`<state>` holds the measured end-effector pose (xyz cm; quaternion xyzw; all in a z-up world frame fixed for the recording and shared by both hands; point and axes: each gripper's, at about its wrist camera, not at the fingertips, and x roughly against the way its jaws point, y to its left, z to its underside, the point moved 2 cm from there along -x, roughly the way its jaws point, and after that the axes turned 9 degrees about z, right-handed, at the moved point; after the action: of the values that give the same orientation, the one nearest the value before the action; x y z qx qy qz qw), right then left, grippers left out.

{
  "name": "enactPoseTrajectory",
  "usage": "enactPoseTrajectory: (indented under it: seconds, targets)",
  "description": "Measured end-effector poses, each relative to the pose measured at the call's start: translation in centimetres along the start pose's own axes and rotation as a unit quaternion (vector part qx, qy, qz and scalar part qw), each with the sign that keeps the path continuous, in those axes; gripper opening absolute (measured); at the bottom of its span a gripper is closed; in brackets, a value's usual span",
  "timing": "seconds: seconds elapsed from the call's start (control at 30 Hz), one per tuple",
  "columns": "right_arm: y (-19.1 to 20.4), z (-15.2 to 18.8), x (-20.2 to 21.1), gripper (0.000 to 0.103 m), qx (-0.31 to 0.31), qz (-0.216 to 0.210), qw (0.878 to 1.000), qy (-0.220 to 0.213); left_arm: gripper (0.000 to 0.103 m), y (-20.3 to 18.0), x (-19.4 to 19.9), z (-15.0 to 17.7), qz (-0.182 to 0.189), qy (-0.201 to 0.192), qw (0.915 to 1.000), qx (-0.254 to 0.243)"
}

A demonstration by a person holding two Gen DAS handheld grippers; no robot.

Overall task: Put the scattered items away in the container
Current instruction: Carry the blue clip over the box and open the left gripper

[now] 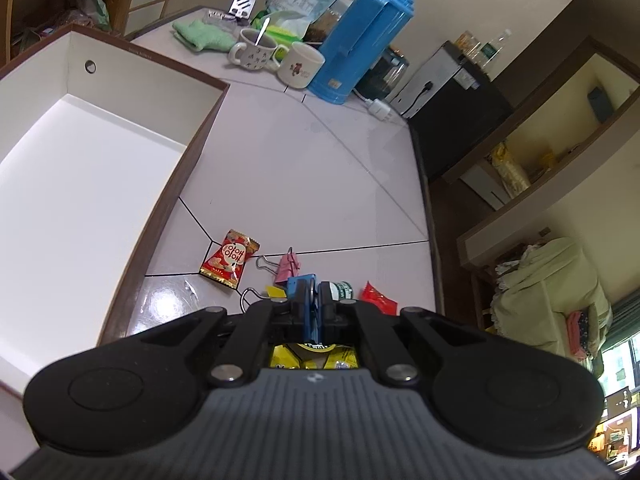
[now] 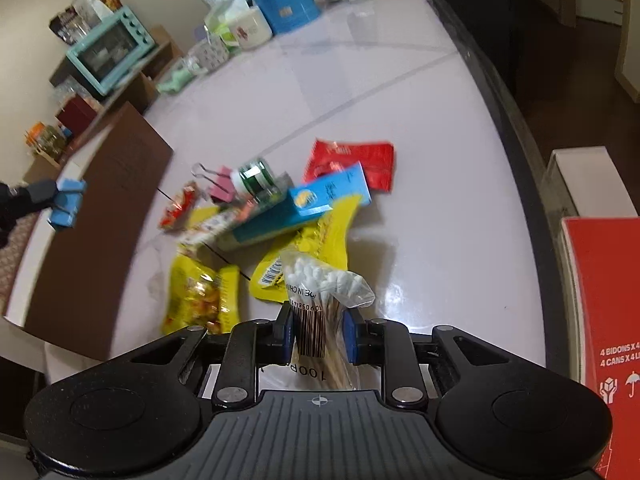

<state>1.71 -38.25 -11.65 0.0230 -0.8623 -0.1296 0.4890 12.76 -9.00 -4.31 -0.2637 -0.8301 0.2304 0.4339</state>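
Right tongs (image 2: 316, 332) clamped on cotton-swab bag (image 2: 320, 292); left tongs (image 1: 313, 300) together, empty, snack packets (image 2: 200, 296) beyond.

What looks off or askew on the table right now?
Nothing is spilled or broken. The scattered items lie in a jumble: a teal box sits tilted across yellow snack packets. The container holds nothing visible.

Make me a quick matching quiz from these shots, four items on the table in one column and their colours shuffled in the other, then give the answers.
Items:
1. thermos jug
2. binder clip
3. folded cloth
4. box rim

Colours:
A. brown
B. pink
C. blue
D. green

Pairs: 1-C, 2-B, 3-D, 4-A
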Motion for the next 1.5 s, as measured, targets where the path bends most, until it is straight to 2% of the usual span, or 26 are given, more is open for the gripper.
enactPoseTrajectory:
  seconds: [0.27, 0.47, 0.67, 0.9, 1.13, 1.33, 1.5]
  targets:
    - [2.6, -1.2, 4.2, 0.023, -0.010, -0.027, 0.997, -0.069, 0.001, 0.3, 3.5, -0.5, 0.024, -0.020, 0.9994, -0.014]
    - [7.0, -2.4, 6.4, 0.023, 0.012, -0.056, 0.992, -0.110, 0.001, 1.2, 7.0, -1.7, 0.032, -0.044, 0.9980, -0.030]
    - [13.3, -3.1, 6.6, 0.023, 0.043, -0.097, 0.986, -0.132, 0.001, 3.7, 11.2, -3.0, 0.017, -0.074, 0.9966, -0.033]
    - [19.8, -3.6, 5.5, 0.023, 0.063, -0.138, 0.979, -0.134, 0.001, 8.0, 15.1, -4.1, -0.015, -0.090, 0.9956, -0.020]
    - [23.9, -3.5, 4.3, 0.023, 0.078, -0.161, 0.976, -0.128, 0.001, 12.8, 15.4, -4.4, -0.055, -0.071, 0.9959, -0.008]
    - [25.9, -3.3, 3.2, 0.023, 0.086, -0.166, 0.975, -0.117, 0.001, 17.4, 12.8, -4.4, -0.097, -0.030, 0.9949, 0.003]
    - [26.4, -3.2, 2.7, 0.023, 0.088, -0.162, 0.976, -0.113, 0.001, 19.6, 10.8, -3.9, -0.112, -0.004, 0.9936, 0.010]
